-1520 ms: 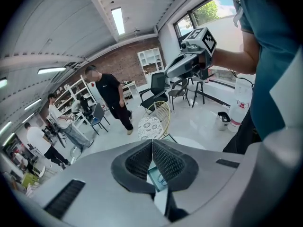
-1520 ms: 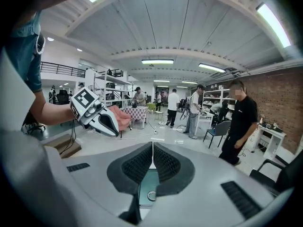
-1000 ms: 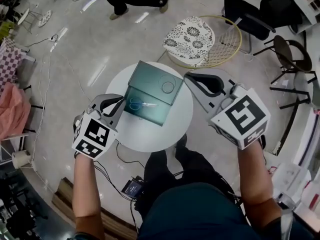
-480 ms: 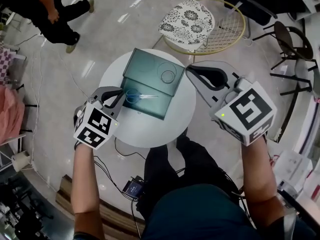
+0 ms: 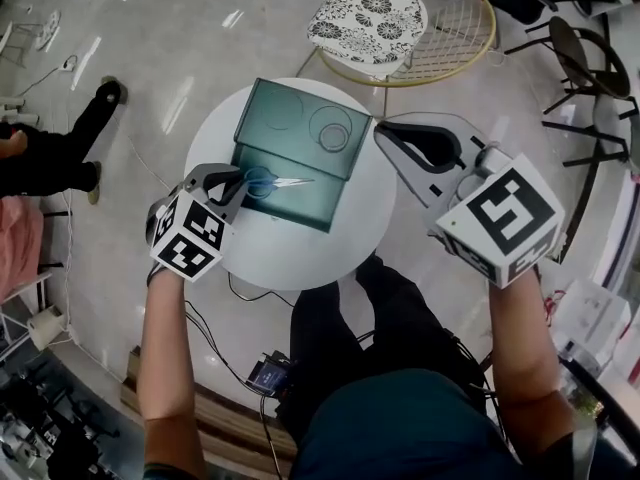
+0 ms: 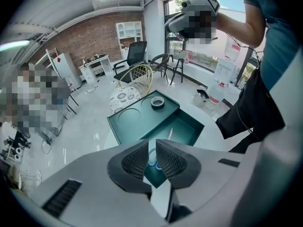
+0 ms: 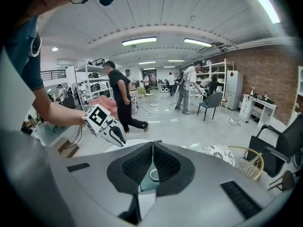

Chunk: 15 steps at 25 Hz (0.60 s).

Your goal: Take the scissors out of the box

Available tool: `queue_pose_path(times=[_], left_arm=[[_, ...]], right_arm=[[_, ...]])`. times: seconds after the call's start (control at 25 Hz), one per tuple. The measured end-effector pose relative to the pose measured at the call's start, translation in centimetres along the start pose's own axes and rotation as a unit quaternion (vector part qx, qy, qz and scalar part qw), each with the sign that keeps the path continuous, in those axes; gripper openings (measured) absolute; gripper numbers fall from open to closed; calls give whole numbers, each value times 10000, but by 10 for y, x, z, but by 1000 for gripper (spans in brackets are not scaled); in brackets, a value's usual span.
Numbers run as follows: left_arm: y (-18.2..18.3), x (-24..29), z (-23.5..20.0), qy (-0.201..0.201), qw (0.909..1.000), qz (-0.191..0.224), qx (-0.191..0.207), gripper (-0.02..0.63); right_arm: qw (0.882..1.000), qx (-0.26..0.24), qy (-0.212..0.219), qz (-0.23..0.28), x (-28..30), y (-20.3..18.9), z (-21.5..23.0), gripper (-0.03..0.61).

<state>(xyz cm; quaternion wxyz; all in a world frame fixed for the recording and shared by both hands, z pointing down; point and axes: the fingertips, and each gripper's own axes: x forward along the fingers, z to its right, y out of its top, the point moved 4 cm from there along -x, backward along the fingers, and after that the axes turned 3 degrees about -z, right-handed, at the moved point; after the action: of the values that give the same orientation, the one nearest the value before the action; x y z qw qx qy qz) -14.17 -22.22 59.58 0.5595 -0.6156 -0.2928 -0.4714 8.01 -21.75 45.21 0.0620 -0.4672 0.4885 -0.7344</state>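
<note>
An open green box [image 5: 305, 206] lies on a round white table [image 5: 360, 228], its lid [image 5: 285, 123] folded back. Inside lie the scissors [image 5: 275, 181], blue handles left, blades pointing right. My left gripper [image 5: 240, 181] hangs just over the handles; its jaws are opening with a narrow gap. In the left gripper view the blue handles [image 6: 152, 158] show through that gap, below the left gripper [image 6: 152, 148] and untouched by its pads. My right gripper [image 5: 383, 133] is shut and empty at the box's right; its tips also meet in the right gripper [image 7: 152, 150] view.
A tape roll [image 5: 330, 128] rests on the lid. Behind the table stands a wire chair with a floral cushion [image 5: 370, 8]; black chairs [image 5: 590, 68] are at the right. A person's leg [image 5: 60, 158] shows at left. Cables and a small device [image 5: 268, 373] lie under the table.
Both grippers have come down toward the table. The left one has moved in over the scissors' handles and its jaws have parted slightly. A person has walked off to the left.
</note>
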Motion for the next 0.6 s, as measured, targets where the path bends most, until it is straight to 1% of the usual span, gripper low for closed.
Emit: queue_pose_path(times=[0.16, 0.4, 0.6], left_arm=[[-11, 28, 0, -184, 9995, -195, 147, 78], [-29, 65, 4, -396, 9962, -596, 502, 137], [-45, 90, 8, -558, 9901, -944, 873, 144]], right_arm=[[10000, 90, -1, 12, 11, -12, 5, 38], [9997, 235, 1, -63, 24, -31, 10, 38], [9993, 339, 33, -135, 36, -45, 12, 38]])
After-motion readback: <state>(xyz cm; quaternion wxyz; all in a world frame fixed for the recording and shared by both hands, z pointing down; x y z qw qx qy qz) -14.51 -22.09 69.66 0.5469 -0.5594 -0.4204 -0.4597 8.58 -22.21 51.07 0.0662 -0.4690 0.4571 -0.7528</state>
